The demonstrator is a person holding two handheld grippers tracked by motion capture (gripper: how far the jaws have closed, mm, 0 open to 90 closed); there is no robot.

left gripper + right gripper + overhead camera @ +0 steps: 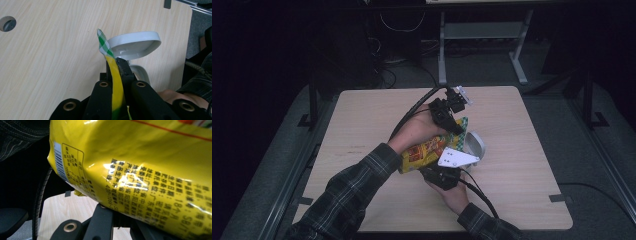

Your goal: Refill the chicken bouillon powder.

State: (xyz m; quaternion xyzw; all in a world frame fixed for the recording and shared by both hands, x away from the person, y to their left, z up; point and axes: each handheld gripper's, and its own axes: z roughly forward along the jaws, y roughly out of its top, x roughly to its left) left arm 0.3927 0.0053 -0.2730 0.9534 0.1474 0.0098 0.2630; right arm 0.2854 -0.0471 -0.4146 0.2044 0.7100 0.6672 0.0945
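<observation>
A yellow snack bag (424, 152) with black print and a green-checked top corner (103, 45) hangs tilted above the wooden table (362, 115), between both grippers. My left gripper (457, 127) is shut on the bag's upper edge; in the left gripper view the yellow film (116, 80) runs between its pressed jaws (117, 62). My right gripper (439, 172) meets the bag's lower end from below. In the right gripper view the bag (140, 157) covers the tips of the jaws (120, 216), which look shut on it. A white container with an open lid (475, 142) (132, 45) stands just right of the bag.
Black cables (412, 112) trail from both grippers over the table. A round hole (7, 23) sits in the tabletop. A grey metal frame (482, 30) stands on the floor beyond the far edge. Bare wood lies left and right of the hands.
</observation>
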